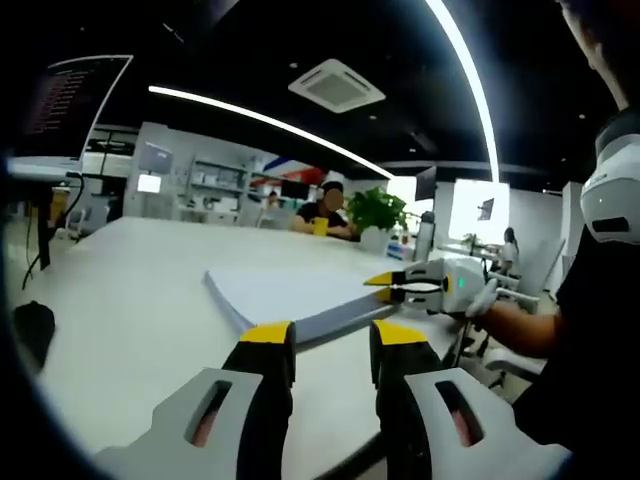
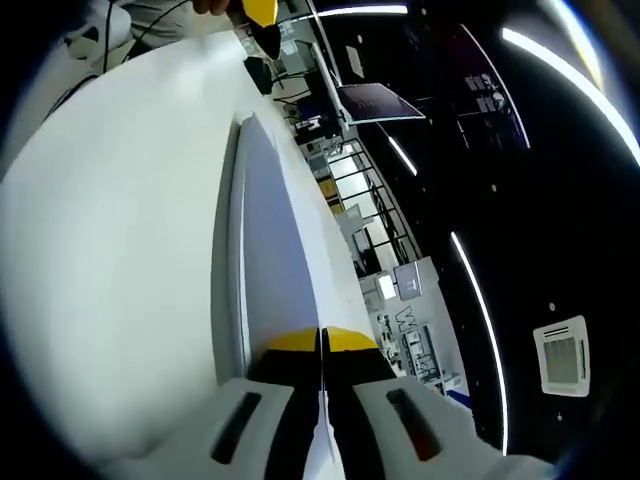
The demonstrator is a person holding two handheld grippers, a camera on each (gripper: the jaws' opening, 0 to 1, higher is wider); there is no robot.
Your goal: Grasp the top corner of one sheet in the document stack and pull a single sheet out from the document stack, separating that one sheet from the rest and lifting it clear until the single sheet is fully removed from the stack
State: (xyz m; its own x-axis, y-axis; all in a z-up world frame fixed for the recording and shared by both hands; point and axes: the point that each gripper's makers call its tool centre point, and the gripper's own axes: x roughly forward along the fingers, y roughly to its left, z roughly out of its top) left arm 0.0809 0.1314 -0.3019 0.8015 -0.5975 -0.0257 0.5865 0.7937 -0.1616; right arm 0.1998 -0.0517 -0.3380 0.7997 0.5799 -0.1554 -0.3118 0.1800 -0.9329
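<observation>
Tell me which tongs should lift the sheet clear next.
Right. The right tongs are already shut at the corner of the stack, apparently pinching a sheet edge. The left tongs are open, short of the stack's near edge, gripping nothing.

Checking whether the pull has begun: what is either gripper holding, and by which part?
The right gripper is shut on the paper stack's corner edge; one sheet or several, I cannot tell. The left gripper is open, holding nothing.

The document stack (image 1: 290,295) is matt white paper with smooth faces, lying on a smooth, faintly sheened white table (image 1: 130,300), while each tool (image 1: 327,345) looks like matt grey plastic with yellow tips
</observation>
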